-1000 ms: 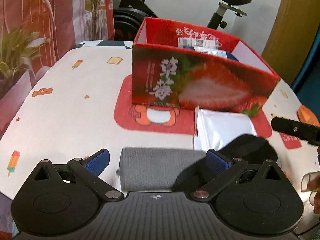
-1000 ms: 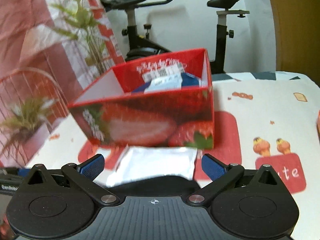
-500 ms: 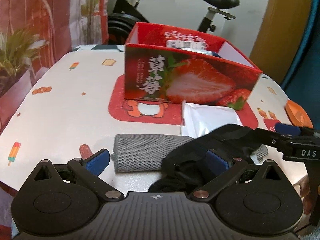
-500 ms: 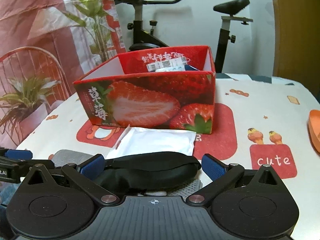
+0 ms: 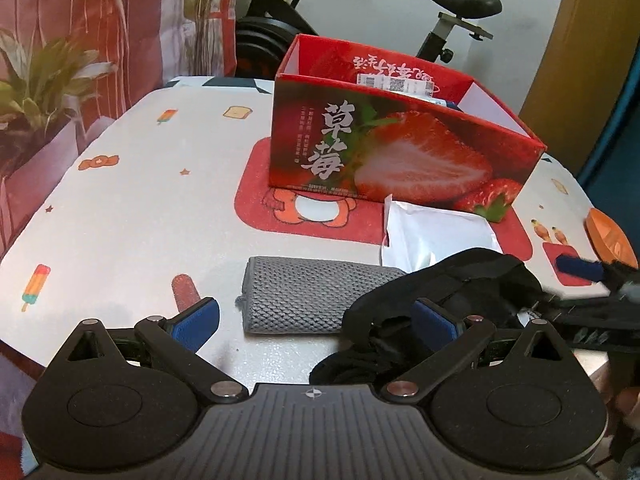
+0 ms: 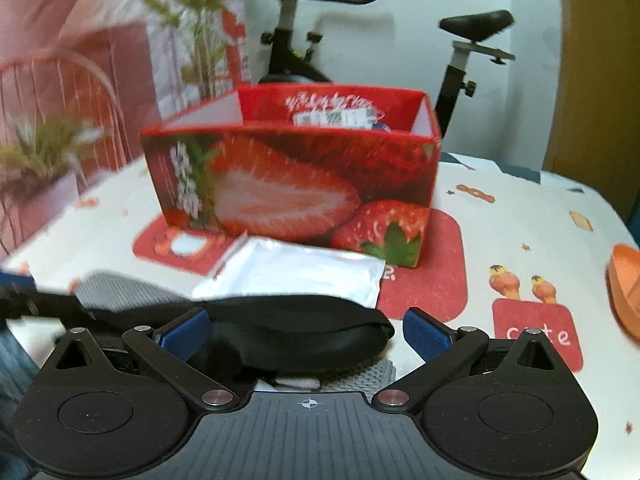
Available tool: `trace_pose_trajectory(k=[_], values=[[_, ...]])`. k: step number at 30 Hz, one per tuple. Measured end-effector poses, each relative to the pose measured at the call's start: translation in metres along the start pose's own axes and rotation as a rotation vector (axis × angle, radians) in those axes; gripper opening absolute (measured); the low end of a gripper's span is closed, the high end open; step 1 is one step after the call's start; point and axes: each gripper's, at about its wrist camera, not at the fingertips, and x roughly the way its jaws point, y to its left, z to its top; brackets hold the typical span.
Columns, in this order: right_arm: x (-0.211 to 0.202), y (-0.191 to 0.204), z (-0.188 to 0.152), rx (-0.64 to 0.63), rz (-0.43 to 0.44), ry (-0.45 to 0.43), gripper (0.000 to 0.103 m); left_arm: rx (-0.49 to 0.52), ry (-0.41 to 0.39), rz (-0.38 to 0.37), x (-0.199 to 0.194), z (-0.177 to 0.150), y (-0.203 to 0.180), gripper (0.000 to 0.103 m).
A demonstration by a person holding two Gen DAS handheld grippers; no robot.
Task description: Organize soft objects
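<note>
Lying crumpled, black eye mask [image 5: 472,280].

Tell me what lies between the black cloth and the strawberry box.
A white packet lies flat on the table between the black cloth and the strawberry box, its far edge near the box's base. The right wrist view shows it best.
</note>
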Motion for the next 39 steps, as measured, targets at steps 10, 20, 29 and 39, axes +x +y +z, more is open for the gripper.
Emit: trace_pose_trajectory(k=[10,20,29,39], values=[[0.024,0.010,-0.017,-0.071,-0.008,0.079,0.103,-0.121,0.009,-0.019,0.004,0.001,0.018,0.102],[0.031,0.006,-0.023,-0.080,-0.005,0.064,0.103,-0.180,0.019,-0.116,0.006,0.001,0.021,0.083],[0.031,0.008,-0.025,-0.085,-0.015,0.050,0.103,-0.286,0.110,-0.226,0.022,0.008,0.020,0.046],[0.031,0.007,-0.026,-0.081,-0.013,0.045,0.103,-0.444,0.191,-0.332,0.041,0.008,0.022,0.042]])
